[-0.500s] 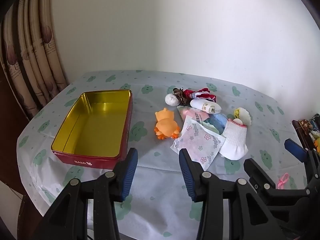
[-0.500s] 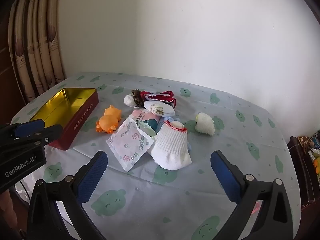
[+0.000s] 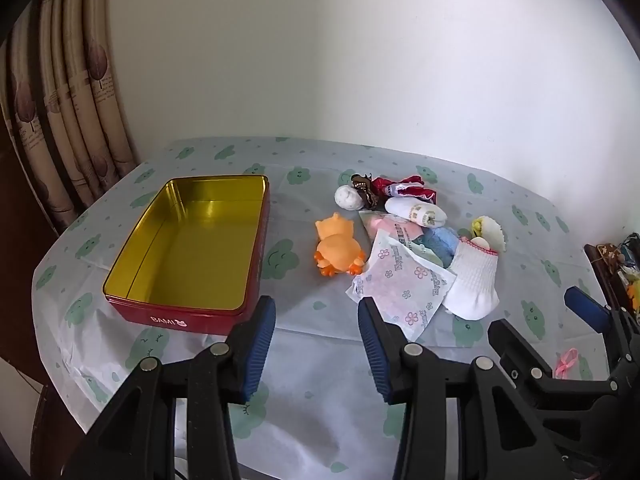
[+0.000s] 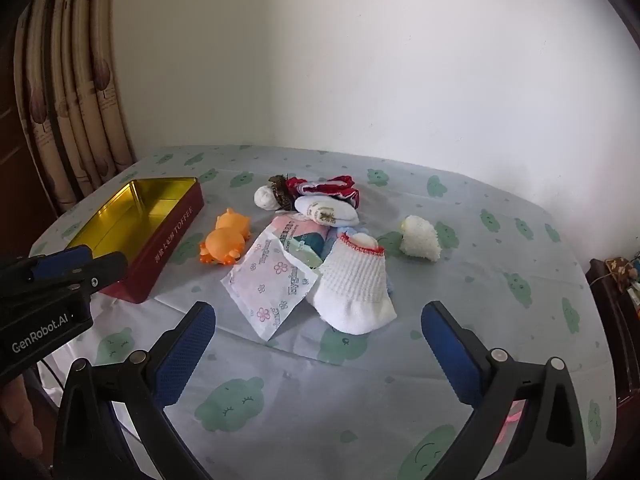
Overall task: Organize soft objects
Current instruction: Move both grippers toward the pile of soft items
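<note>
Both grippers hang empty above the table [image 4: 500,240]: left gripper [image 3: 316,336] half open near the tin [image 3: 188,248], right gripper [image 4: 316,344] wide before the white sock [image 4: 352,292].

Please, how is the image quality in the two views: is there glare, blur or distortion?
Left wrist view: strong fisheye bending with dark corners; the gold inside of the tin shines with soft glare; objects are sharp. Right wrist view: same bending; the wall is bright and washed out; the white sock is in focus.
</note>
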The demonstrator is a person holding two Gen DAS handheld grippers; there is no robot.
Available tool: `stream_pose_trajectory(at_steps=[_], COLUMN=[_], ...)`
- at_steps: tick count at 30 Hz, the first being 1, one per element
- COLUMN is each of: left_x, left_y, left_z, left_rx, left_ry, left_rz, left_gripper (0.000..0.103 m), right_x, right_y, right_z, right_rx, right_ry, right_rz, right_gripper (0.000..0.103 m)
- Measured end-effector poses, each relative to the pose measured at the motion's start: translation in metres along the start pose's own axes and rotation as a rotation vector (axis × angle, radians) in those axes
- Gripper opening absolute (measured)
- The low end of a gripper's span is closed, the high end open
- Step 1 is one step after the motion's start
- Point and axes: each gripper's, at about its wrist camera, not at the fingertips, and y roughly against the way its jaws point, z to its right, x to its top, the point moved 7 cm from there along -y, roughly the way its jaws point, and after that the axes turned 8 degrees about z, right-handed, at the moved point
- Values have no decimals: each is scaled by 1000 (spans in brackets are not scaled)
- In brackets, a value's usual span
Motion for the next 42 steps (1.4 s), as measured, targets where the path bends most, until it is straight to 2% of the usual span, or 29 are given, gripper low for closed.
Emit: stream_pose_trajectory(at_steps=[22,42], left_x=[-9,-11], left_y=[-2,-4], left_z=[-9,-11], left_rx=[7,8], left_ry=[-5,-3], left_rz=[-3,-16], left_gripper=[44,44], right_x=[-2,-12], right_y=[-2,-6], right_z=[-3,1], right_rx=[23,5], right_ry=[-3,-10], right_rz=[-17,-32], right_gripper=[102,102])
